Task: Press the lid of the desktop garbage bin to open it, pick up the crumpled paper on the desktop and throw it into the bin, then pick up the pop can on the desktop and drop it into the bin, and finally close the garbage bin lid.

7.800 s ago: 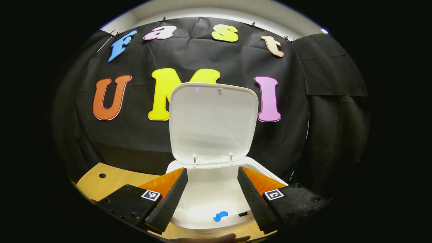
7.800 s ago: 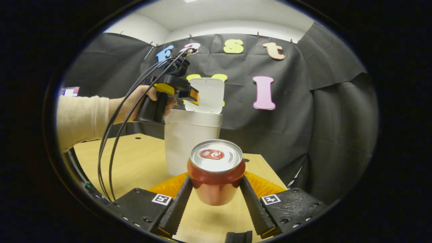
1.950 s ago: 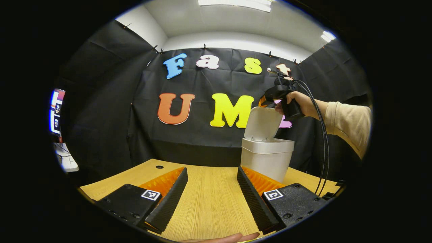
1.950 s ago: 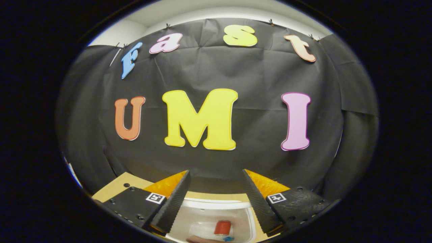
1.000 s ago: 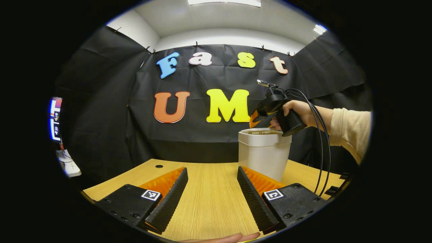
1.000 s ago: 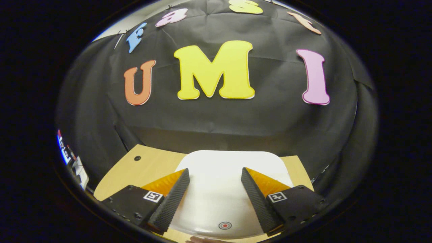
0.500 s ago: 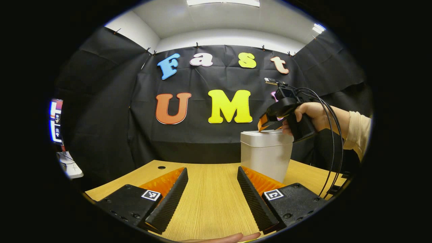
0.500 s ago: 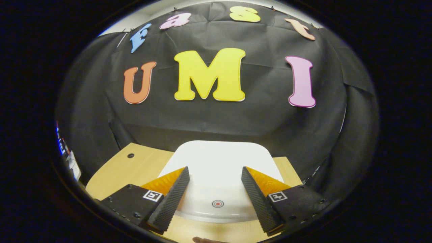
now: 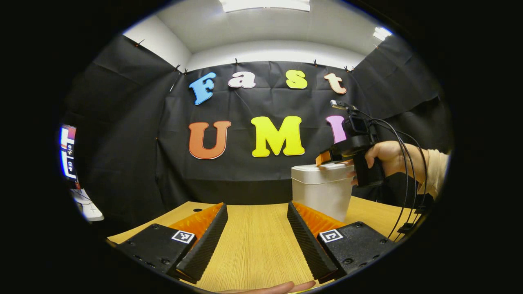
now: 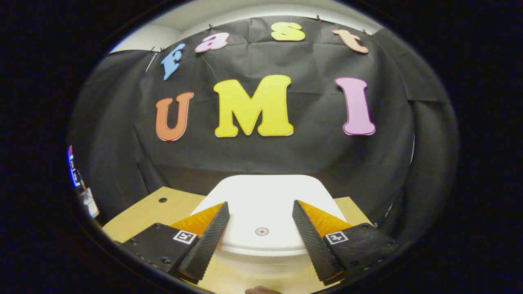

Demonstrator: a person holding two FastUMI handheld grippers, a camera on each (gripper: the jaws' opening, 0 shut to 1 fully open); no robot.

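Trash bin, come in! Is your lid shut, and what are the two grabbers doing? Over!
Left gripper open, low over bare table. Right gripper open, just above bin. Lid down flat. Nothing in the way.

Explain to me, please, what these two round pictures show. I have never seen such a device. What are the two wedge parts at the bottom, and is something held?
No robot is here: a person holds a two-finger gripper in each hand, and a camera rides on each one. The wedges at the bottom of each picture are that gripper's own fingers. In the left gripper view, the left gripper is open and holds nothing above the wooden table. Farther off you see the person's hand holding the right gripper at the top of the white bin. The right gripper view looks down on the shut lid with its small round mark; the right gripper is open and holds nothing.
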